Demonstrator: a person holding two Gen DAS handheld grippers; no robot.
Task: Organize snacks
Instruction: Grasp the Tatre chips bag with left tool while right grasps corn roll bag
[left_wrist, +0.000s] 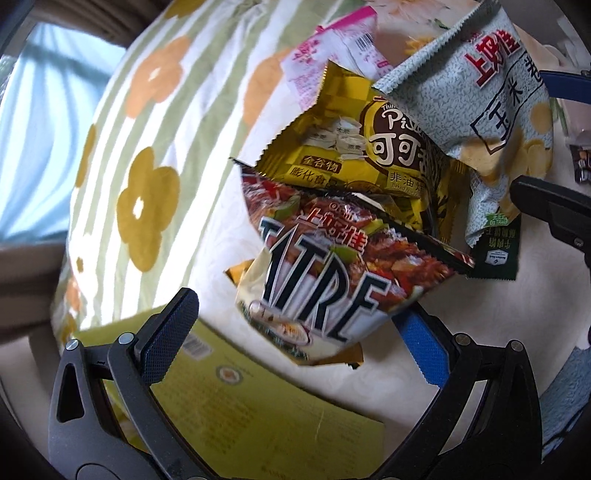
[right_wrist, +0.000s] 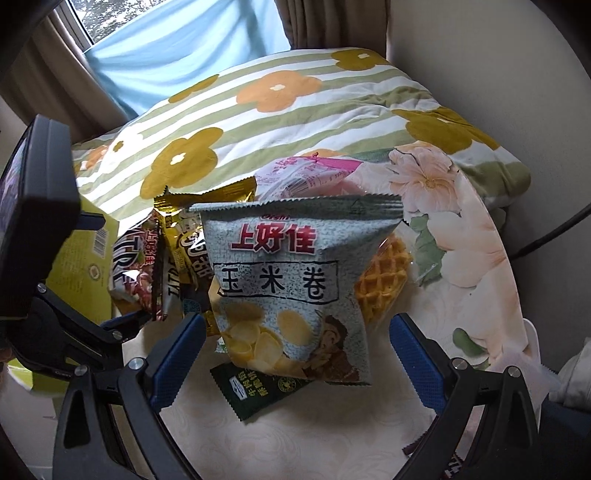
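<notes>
- The left hand-held gripper (left_wrist: 295, 325) has its jaws spread wide; the lower edge of the red bag (left_wrist: 325, 280) hangs between the fingers, the right pad close against it, the left pad apart from it, and whether it is touched cannot be told.
- The right hand-held gripper (right_wrist: 299, 350) is also spread wide, with the grey-green bag (right_wrist: 288, 280) standing between and just ahead of its blue pads (right_wrist: 177, 350), which do not press it.
- The snacks stand in a leaning row on a pale surface: red bag, then the gold bag (left_wrist: 354, 147), then the grey-green bag, each overlapping the next.
- A pink packet (right_wrist: 306, 173) sits behind the row, at the edge of the striped flowered quilt (right_wrist: 221, 122).
- A waffle pack (right_wrist: 384, 280) leans just behind the grey-green bag on its right.
- A small dark green sachet (right_wrist: 255, 384) lies flat under the front of the grey-green bag.
- A yellow-green box (left_wrist: 229, 391) lies flat beside the red bag, beneath the left gripper.
- A floral cloth (right_wrist: 461, 229) covers the surface to the right.
- A blue curtain (right_wrist: 177, 48) hangs behind the quilt.
</notes>
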